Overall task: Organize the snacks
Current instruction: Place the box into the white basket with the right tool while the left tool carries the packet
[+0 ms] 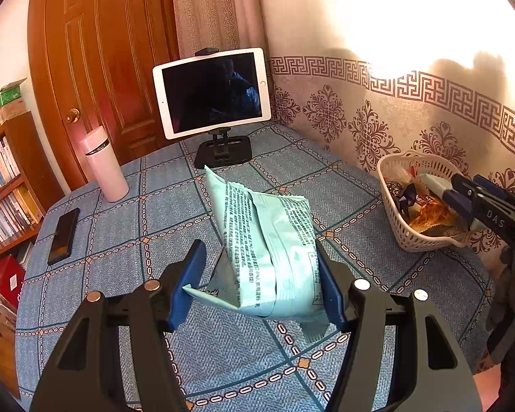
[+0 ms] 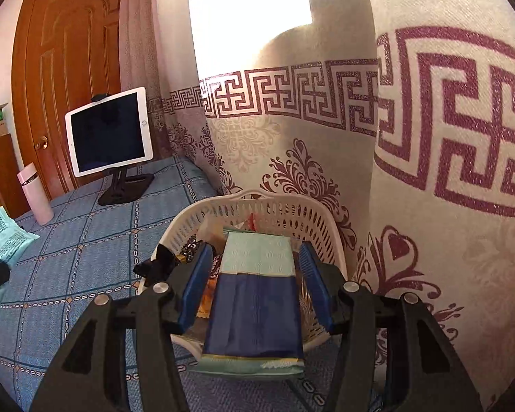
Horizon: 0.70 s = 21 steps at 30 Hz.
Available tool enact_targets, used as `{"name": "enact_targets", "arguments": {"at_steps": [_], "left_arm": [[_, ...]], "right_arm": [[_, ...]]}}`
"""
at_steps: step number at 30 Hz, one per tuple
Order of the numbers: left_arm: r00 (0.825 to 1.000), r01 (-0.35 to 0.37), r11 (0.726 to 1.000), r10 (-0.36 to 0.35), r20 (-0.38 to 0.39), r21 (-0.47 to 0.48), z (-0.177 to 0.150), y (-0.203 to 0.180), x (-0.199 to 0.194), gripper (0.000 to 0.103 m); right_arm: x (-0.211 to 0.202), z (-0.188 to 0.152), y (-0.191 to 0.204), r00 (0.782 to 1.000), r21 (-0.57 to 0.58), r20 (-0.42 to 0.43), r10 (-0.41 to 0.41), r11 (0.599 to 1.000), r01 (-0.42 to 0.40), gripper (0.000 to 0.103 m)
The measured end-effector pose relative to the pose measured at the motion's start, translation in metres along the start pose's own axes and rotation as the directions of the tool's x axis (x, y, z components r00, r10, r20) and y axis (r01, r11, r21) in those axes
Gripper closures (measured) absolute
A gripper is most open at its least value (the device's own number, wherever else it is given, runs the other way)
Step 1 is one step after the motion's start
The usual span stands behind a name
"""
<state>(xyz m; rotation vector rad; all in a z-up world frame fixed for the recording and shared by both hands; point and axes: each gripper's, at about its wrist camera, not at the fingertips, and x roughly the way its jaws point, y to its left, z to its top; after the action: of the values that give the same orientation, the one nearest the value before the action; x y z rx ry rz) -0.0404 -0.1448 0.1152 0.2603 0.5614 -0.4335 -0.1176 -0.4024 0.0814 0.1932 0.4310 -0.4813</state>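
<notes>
My left gripper (image 1: 261, 274) is shut on a pale green snack bag (image 1: 274, 247) with printed text and holds it tilted above the blue checked tablecloth (image 1: 120, 233). The bag's tip also shows in the right wrist view (image 2: 3, 237). My right gripper (image 2: 254, 281) sits over the white plastic basket (image 2: 267, 206). A flat blue and pale green packet (image 2: 254, 295) lies between its fingers; small gaps show at both pads, so the grip is unclear. The right gripper also shows in the left wrist view (image 1: 463, 192), above the basket (image 1: 395, 219), which holds several snacks.
A white tablet on a black stand (image 1: 213, 92) stands at the table's far side. A pink bottle (image 1: 104, 164) and a black phone (image 1: 63, 235) are at the left. A patterned wall (image 1: 377, 127) borders the right. A wooden door and bookshelf stand behind.
</notes>
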Motion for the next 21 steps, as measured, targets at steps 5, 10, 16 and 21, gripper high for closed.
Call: {"name": "enact_targets", "arguments": {"at_steps": [5, 10, 16, 21], "left_arm": [[1.0, 0.017, 1.0, -0.017, 0.015, 0.026, 0.009, -0.014, 0.0, 0.04], [0.998, 0.048, 0.997, -0.049, 0.026, 0.059, 0.021, -0.035, 0.005, 0.04], [0.993, 0.104, 0.989, -0.109, 0.05, 0.109, 0.034, -0.064, 0.011, 0.04], [0.982, 0.176, 0.975, -0.183, 0.043, 0.138, 0.045, -0.092, 0.022, 0.04]], "right_arm": [[-0.014, -0.007, 0.002, 0.999, -0.006, 0.035, 0.015, 1.0, -0.015, 0.049], [-0.035, -0.018, 0.001, 0.996, -0.014, 0.085, 0.01, 1.0, -0.009, 0.048], [-0.054, -0.032, -0.002, 0.993, -0.018, 0.119, -0.006, 1.0, 0.008, 0.045], [-0.064, -0.045, -0.001, 0.992, -0.037, 0.129, -0.02, 0.999, 0.025, 0.045]]}}
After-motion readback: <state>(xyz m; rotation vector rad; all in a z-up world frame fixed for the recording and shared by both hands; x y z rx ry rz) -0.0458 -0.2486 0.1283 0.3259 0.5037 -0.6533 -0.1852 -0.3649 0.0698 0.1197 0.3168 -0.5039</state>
